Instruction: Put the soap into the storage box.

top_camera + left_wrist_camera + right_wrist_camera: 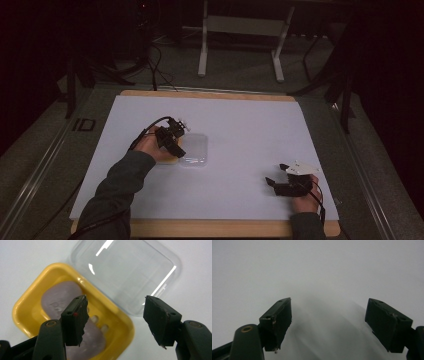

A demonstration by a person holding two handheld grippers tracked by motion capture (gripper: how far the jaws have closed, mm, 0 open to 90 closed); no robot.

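Left gripper: jaws spread, nothing between the pads, hanging over the joint where two containers meet. In the high view the same left gripper sits left of the sheet's centre, the hand behind it, cable looping back over the wrist.

Right gripper: jaws spread wide, nothing between them, bare white surface beyond. High view puts the right gripper near the lower right of the sheet, grey plate on top, well apart from the containers.

Yellow dish: rounded square, shallow, lying on the sheet. A pale mauve bar of soap lies in it, partly covered by the left gripper's near jaw. Slots show in the dish floor beside the bar.

Clear lid: rounded square, transparent, lying flat, its near edge touching or overlapping the dish rim; cannot tell which.

View differences: the left gripper view gives the dish colour and the soap. In the high view the hand covers most of the dish; only a sliver of yellow shows, while the clear lid reads as a pale glossy patch just right of the gripper.

Edges and room: white sheet covers a wooden board, wood showing along the far and near edges. Open sheet lies beyond, right of and in front of the containers.

Count: two grippers, one dish, one soap bar, one lid.
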